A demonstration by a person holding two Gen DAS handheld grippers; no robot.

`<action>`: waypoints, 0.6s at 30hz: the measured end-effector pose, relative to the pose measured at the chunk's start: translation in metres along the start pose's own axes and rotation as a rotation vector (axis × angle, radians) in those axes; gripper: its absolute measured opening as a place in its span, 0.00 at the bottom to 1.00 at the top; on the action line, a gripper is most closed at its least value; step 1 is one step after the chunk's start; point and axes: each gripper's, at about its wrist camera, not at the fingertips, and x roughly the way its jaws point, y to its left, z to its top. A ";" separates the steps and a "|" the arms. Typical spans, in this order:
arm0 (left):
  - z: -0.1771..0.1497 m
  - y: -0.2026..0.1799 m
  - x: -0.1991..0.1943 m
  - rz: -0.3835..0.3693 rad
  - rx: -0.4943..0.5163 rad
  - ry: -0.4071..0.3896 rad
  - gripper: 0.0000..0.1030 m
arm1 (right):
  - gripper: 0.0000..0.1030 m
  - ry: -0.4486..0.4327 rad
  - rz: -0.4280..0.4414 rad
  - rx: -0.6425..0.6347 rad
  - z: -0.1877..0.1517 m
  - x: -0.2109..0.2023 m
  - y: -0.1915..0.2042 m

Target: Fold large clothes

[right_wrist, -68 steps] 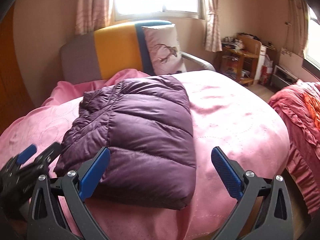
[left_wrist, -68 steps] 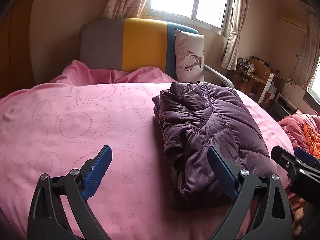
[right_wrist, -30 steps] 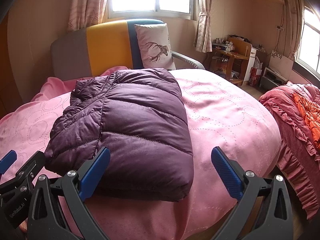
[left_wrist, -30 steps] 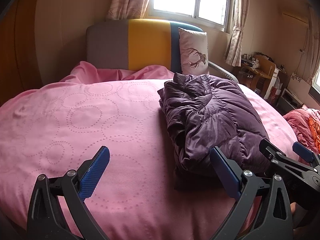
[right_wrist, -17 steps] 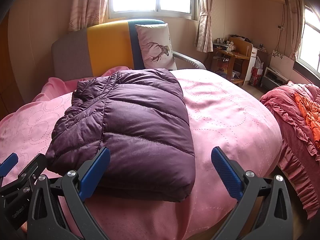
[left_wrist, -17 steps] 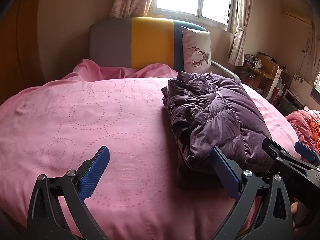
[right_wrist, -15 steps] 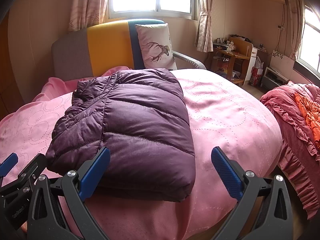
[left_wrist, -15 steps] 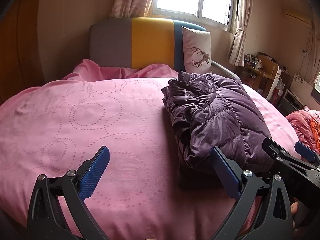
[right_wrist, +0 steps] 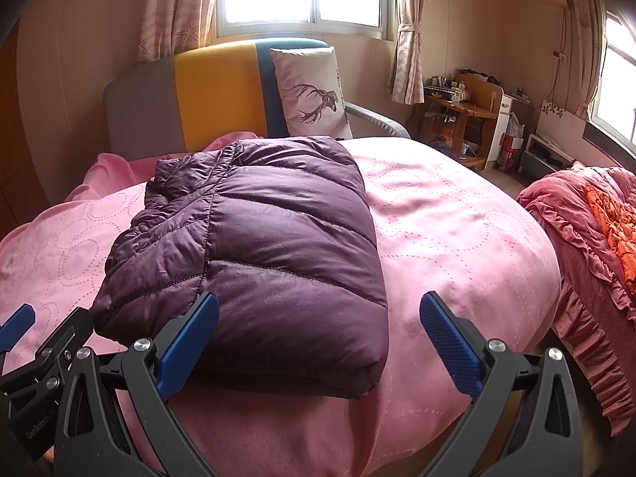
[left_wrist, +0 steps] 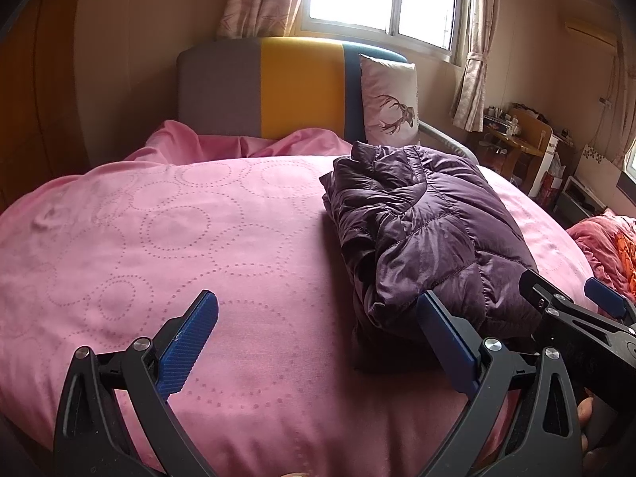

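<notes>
The purple puffer jacket [right_wrist: 254,254] lies folded on the pink bed [left_wrist: 159,238]; both the left gripper [left_wrist: 318,342] and right gripper [right_wrist: 318,338] hang spread wide, holding nothing, just short of it

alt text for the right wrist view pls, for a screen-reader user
A folded dark purple quilted puffer jacket lies on a pink bedspread with dotted circles, just beyond the open, empty right gripper with blue finger pads. The left gripper shows at the lower left edge; behind stand a grey, yellow and blue headboard and a white deer-print pillow.
</notes>
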 end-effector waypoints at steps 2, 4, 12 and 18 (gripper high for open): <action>0.000 0.000 -0.001 0.000 0.002 -0.002 0.96 | 0.98 0.000 -0.002 0.000 0.000 0.000 0.000; 0.000 0.000 -0.001 0.000 0.004 -0.004 0.96 | 0.98 0.000 -0.001 0.001 0.000 0.000 0.000; 0.001 -0.001 -0.003 -0.002 0.015 -0.011 0.96 | 0.98 0.004 -0.002 -0.003 -0.002 0.000 0.001; 0.000 0.000 -0.004 -0.006 0.015 -0.011 0.96 | 0.98 0.008 0.001 -0.008 -0.004 0.000 0.000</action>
